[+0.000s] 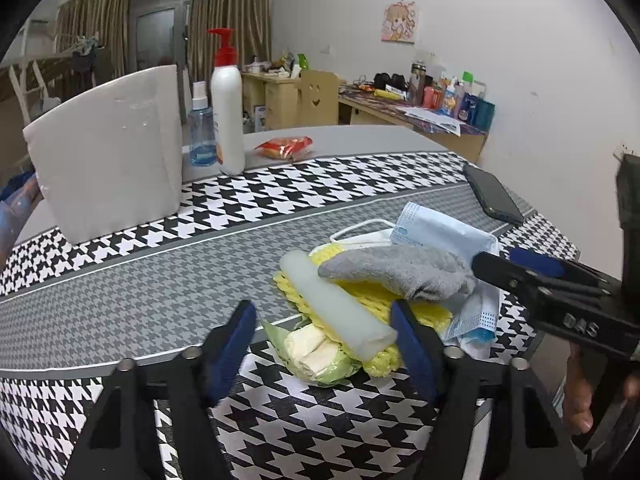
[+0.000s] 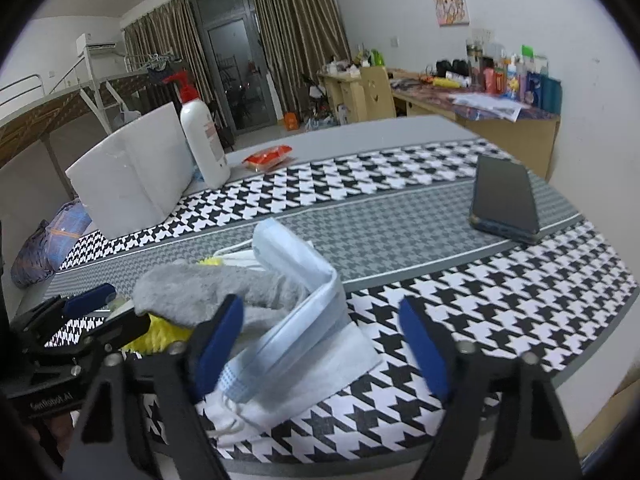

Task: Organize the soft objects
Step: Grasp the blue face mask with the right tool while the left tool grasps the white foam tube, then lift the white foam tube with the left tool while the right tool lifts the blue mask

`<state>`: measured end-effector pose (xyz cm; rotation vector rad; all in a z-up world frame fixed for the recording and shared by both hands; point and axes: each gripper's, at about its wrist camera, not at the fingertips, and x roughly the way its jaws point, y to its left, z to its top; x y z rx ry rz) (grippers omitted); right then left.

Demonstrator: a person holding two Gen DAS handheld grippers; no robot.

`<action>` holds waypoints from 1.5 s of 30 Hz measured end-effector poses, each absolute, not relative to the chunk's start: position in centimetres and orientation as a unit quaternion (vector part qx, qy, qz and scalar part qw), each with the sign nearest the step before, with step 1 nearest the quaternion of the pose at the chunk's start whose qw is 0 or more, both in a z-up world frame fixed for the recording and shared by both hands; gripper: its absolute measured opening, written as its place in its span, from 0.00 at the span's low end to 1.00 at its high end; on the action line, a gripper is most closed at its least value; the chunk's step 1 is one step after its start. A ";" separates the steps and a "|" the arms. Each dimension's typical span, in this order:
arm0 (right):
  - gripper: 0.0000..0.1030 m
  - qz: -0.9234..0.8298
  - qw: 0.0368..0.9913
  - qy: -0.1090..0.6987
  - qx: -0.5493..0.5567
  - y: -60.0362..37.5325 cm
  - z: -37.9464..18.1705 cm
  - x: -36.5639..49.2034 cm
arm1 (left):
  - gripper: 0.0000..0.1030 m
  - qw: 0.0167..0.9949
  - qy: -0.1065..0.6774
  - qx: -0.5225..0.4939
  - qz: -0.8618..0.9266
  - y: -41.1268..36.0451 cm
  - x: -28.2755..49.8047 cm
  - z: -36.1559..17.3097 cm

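two fisheye views over a table covered in a black-and-white houndstooth cloth (image 1: pixel 280 196). in the left wrist view, a heap of soft things sits in the lower centre to right of the frame: a pale translucent foam roll (image 1: pixel 336 300) lies diagonally on a yellow foam net (image 1: pixel 376 308), a grey sock (image 1: pixel 404 270) is draped across the top, a blue face mask (image 1: pixel 440 232) lies behind it, and a green pack of tissues (image 1: pixel 312 354) pokes out at the near edge. the left gripper (image 1: pixel 324 344) stands partly open at the bottom of the frame, its blue pads either side of the near end of the roll and the tissue pack; whether they touch is unclear. the right gripper (image 1: pixel 520 264) enters from the right edge beside the sock.

in the right wrist view, the right gripper (image 2: pixel 320 340) is fairly wide at the bottom centre, with the folded blue face mask (image 2: pixel 296 276) rising between its pads, not pinched. the grey sock (image 2: pixel 208 284) lies to the left.

farther back stand a white foam block (image 1: pixel 108 148), a white pump bottle (image 1: pixel 228 108), a red snack packet (image 1: pixel 286 147) and a dark phone (image 2: pixel 506 200).
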<state>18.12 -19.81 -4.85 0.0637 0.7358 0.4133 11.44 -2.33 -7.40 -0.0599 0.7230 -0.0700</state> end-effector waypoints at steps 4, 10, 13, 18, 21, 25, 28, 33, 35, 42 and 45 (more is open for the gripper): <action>0.62 0.195 0.907 0.373 0.031 -19.7 -5.6 18.7 | 0.56 0.933 0.356 -0.030 -0.037 -2.2 11.5 -7.4; 0.44 0.199 0.901 0.384 0.037 -20.3 -6.2 18.8 | 0.46 0.932 0.359 -0.028 -0.042 -2.1 11.1 -7.4; 0.38 0.192 0.899 0.389 0.046 -20.8 -6.3 18.9 | 0.40 0.931 0.361 -0.024 -0.047 -2.4 11.1 -7.4; 0.32 0.184 0.900 0.392 0.044 -20.8 -6.2 19.1 | 0.30 0.931 0.361 -0.016 -0.049 -2.7 11.3 -7.3; 0.29 0.185 0.902 0.387 0.043 -20.9 -5.8 18.9 | 0.25 0.932 0.359 -0.018 -0.049 -2.6 11.2 -7.3; 0.23 0.185 0.905 0.381 0.041 -21.0 -5.4 18.6 | 0.20 0.934 0.354 -0.017 -0.050 -2.4 11.0 -7.1; 0.18 0.185 0.906 0.379 0.038 -20.8 -5.2 18.5 | 0.20 0.934 0.353 -0.020 -0.051 -2.1 10.6 -6.9; 0.14 0.179 0.910 0.372 0.039 -20.9 -4.7 18.1 | 0.20 0.938 0.343 -0.027 -0.053 -1.4 10.0 -6.3; 0.13 0.178 0.912 0.368 0.043 -21.0 -4.3 18.0 | 0.20 0.940 0.335 -0.029 -0.053 -1.2 9.7 -5.9; 0.10 0.175 0.917 0.356 0.044 -20.9 -3.6 17.5 | 0.18 0.948 0.313 -0.037 -0.048 0.1 9.1 -5.1; 0.10 0.171 0.921 0.348 0.048 -21.1 -3.1 17.1 | 0.18 0.951 0.301 -0.038 -0.050 0.4 8.9 -4.6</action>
